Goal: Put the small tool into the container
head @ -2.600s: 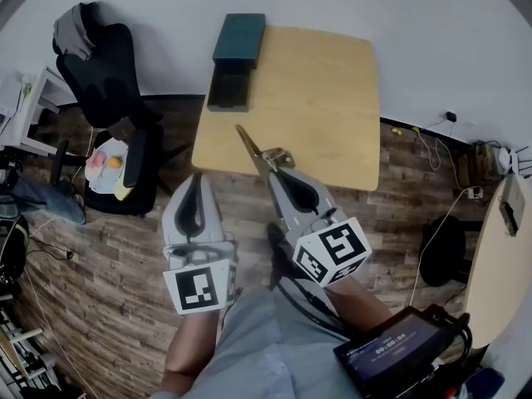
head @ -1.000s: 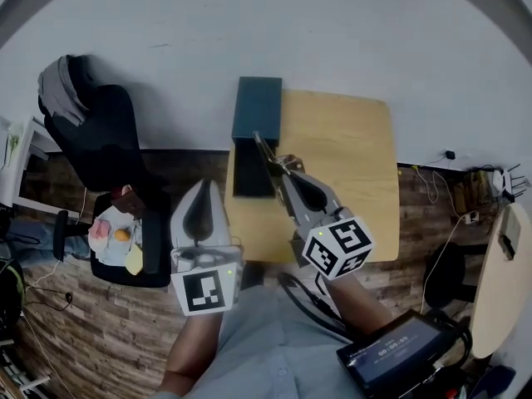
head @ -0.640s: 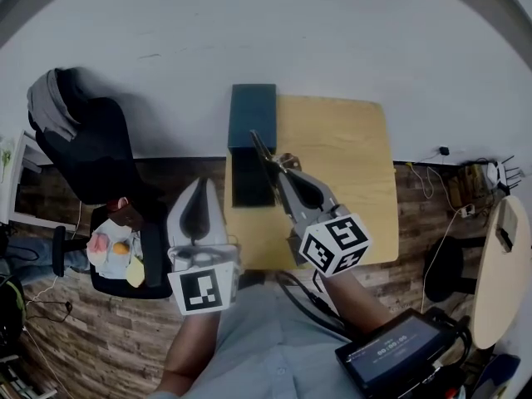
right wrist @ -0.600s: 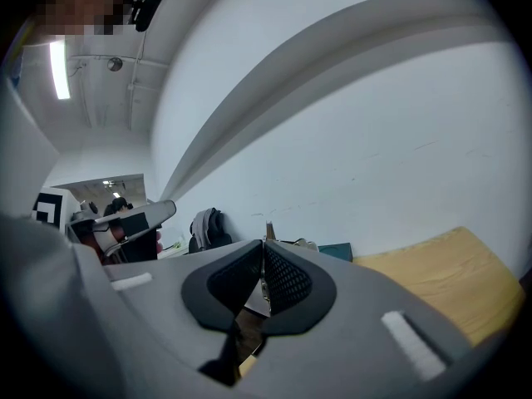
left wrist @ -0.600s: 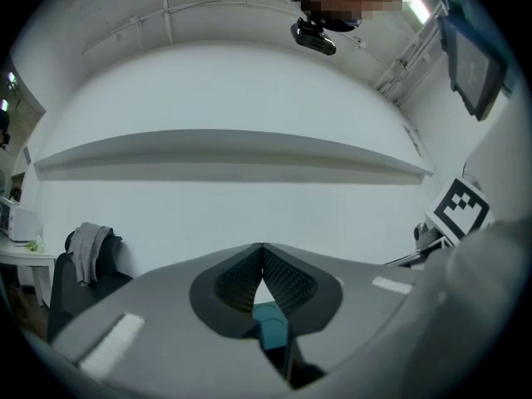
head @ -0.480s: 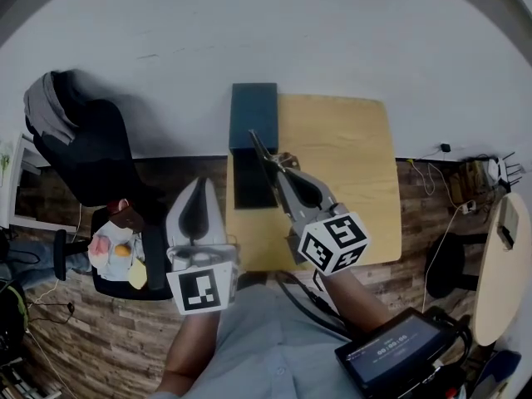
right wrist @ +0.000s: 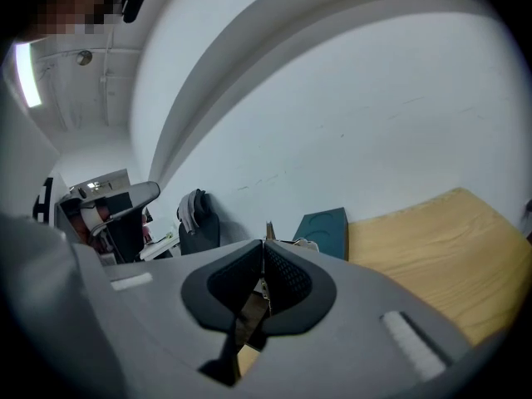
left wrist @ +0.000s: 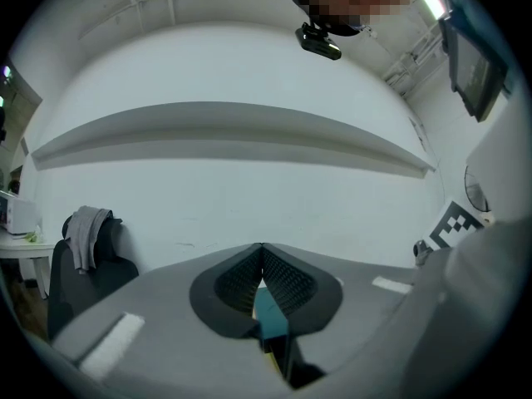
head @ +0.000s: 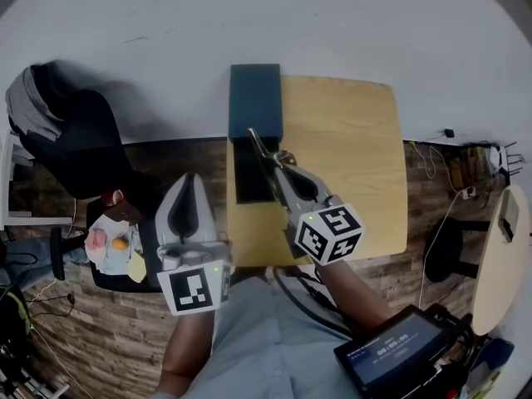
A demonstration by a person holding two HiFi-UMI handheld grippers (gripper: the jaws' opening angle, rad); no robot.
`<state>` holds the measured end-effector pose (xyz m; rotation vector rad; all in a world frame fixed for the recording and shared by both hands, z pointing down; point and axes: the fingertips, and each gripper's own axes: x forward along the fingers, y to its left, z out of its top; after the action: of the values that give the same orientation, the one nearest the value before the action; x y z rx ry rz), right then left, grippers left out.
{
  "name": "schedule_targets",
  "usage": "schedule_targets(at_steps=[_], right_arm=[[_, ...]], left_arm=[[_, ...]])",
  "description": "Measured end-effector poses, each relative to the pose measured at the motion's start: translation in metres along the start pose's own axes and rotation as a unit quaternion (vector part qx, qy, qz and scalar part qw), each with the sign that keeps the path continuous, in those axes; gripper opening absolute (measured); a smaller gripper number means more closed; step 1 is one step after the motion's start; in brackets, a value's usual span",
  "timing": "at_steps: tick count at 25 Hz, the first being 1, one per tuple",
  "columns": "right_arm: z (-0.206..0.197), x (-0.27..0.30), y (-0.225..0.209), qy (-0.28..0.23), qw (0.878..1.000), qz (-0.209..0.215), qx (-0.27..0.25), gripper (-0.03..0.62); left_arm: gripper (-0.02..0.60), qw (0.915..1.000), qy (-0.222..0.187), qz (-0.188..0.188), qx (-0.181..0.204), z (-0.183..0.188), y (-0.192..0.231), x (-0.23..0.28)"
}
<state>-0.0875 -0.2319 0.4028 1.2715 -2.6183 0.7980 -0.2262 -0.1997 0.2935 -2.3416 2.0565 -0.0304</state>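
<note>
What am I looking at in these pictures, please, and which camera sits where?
There is no robot arm here: a person holds a two-jaw gripper in each hand. The wide picture comes from a camera on the person's head, looking steeply down. The other two come from cameras riding on the grippers, each looking along its own jaws. Below is a wooden table with a dark container at its left edge. The right gripper is shut on a small tool, a slim metal piece pointing toward the container. The left gripper is shut and empty, off the table's left side.
</note>
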Motion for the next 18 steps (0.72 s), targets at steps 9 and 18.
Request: schedule_targets(at_steps=[9, 18], right_arm=[[-0.048, 0.026, -0.024, 0.055, 0.996, -0.015, 0.067, 0.009], [-0.080, 0.051, -0.045, 0.093, 0.988, -0.037, 0.119, 0.009]], left_arm=[[0.011, 0.9994, 0.033, 0.004, -0.007, -0.027, 0.016, 0.008], [0.011, 0.9989, 0.045, 0.001, -0.011, -0.045, 0.031, 0.027]])
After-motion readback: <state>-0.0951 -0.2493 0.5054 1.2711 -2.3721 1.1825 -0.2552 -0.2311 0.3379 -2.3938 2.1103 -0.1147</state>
